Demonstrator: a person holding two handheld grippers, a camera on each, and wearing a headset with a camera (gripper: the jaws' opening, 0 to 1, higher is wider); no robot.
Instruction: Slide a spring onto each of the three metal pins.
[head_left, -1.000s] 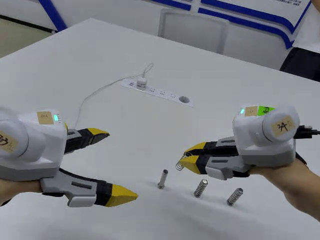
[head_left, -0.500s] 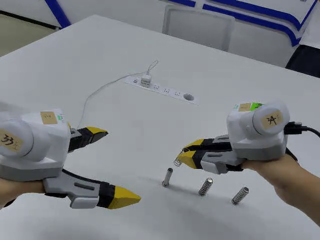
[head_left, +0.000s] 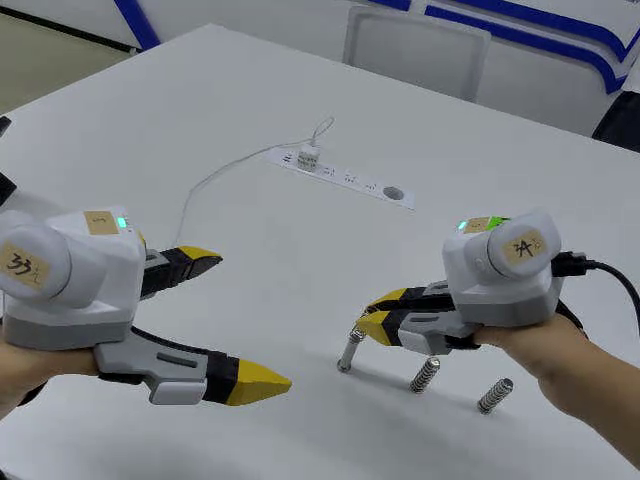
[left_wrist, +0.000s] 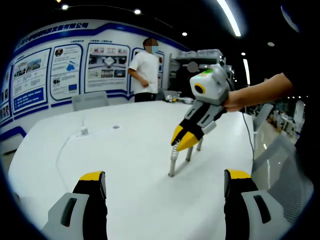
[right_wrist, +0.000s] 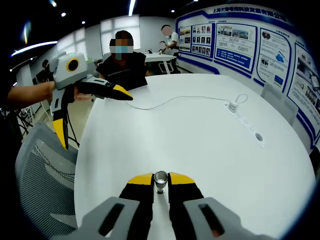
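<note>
My right gripper (head_left: 372, 324) is shut on a small metal spring (head_left: 358, 333), with the spring's lower end right at the top of a bare metal pin (head_left: 346, 354) that stands on the white table (head_left: 250, 110). To its right stand two more pins, each wearing a spring (head_left: 425, 375) (head_left: 495, 395). In the left gripper view the held spring (left_wrist: 174, 148) sits directly over the pin (left_wrist: 171, 167). In the right gripper view the spring (right_wrist: 160, 178) shows end-on between the shut jaws. My left gripper (head_left: 236, 322) hangs open to the left of the pins, holding nothing.
A white power strip (head_left: 352, 181) with a plugged charger (head_left: 308, 155) and a cable lies further back on the table. A grey chair (head_left: 415, 45) stands at the far edge. A mesh chair (right_wrist: 40, 165) and two people are beyond the table.
My right gripper has brought the spring left and down, from beside the bare pin to its top. The left gripper has stayed open and about where it was; the head camera shifted.
</note>
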